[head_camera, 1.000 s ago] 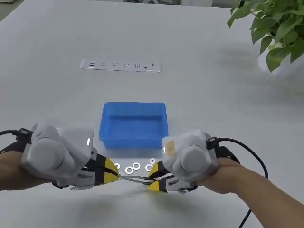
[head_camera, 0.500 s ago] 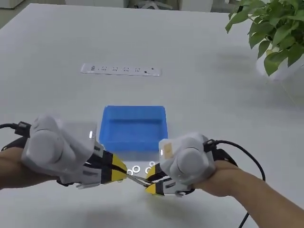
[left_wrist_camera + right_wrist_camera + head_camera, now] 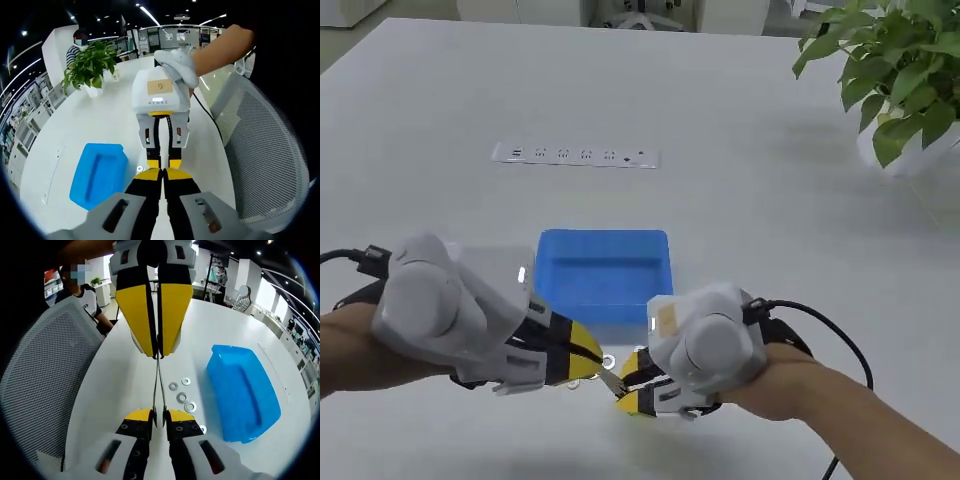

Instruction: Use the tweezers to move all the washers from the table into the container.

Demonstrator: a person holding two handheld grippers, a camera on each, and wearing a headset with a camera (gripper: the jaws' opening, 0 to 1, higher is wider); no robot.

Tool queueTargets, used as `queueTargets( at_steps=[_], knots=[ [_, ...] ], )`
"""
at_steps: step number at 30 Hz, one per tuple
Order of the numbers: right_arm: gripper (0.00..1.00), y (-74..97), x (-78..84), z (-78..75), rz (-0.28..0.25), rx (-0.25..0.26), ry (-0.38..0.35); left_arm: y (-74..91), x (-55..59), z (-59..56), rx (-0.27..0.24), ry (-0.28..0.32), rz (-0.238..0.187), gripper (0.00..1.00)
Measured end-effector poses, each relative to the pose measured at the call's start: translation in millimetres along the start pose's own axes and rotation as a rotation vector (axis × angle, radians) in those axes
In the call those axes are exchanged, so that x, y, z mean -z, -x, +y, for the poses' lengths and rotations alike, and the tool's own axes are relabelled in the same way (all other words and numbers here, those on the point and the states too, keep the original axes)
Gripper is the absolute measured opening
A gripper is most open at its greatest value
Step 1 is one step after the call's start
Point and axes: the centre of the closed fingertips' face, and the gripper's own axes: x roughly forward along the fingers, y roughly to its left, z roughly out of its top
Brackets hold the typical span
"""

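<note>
L gripper (image 3: 588, 358) & R gripper (image 3: 632, 385) face each other low over the white table (image 3: 770, 200), both clamped on the slim metal tweezers (image 3: 159, 382). The small silver ring washers (image 3: 182, 397) lie on the table just beside the shallow blue plastic container (image 3: 603, 262). Prob. a regrip: one gripper needs a firm mid-shank hold w/ tips free before the other lets go.

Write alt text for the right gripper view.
Both grippers clamp one pair of tweezers over a white table: the right gripper from the bottom, the left gripper from the top. Five washers lie just right of the tweezers, beside a blue container; a mesh chair stands at left.
</note>
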Motion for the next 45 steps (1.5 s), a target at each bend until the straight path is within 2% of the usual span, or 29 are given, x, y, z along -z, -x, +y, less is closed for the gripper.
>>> queueTargets(
  at_steps=[10, 16, 21, 31, 45],
  knots=[
    [0.13, -1.1, -0.8, 4.0, -0.011, -0.005, -0.011, -7.3, -10.7, -3.5, 0.023, -0.011, -0.02, 0.06],
    [0.12, 0.5, 0.2, 5.3, -0.026, -0.004, -0.026, -11.6, -17.2, -8.6, 0.054, -0.004, -0.055, 0.06],
    [0.13, 1.7, 0.2, 4.3, -0.04, 0.006, -0.038, -15.4, -21.3, -7.0, 0.057, 0.019, -0.075, 0.05],
    [0.16, 6.4, -2.2, 2.1, -0.07, 0.019, -0.06, -14.7, -21.2, -3.6, 0.054, 0.023, -0.07, 0.05],
    [0.24, 17.5, 9.2, -4.9, -0.07, 0.066, -0.105, -12.0, -25.1, 0.1, 0.056, 0.007, -0.065, 0.05]
  ],
)
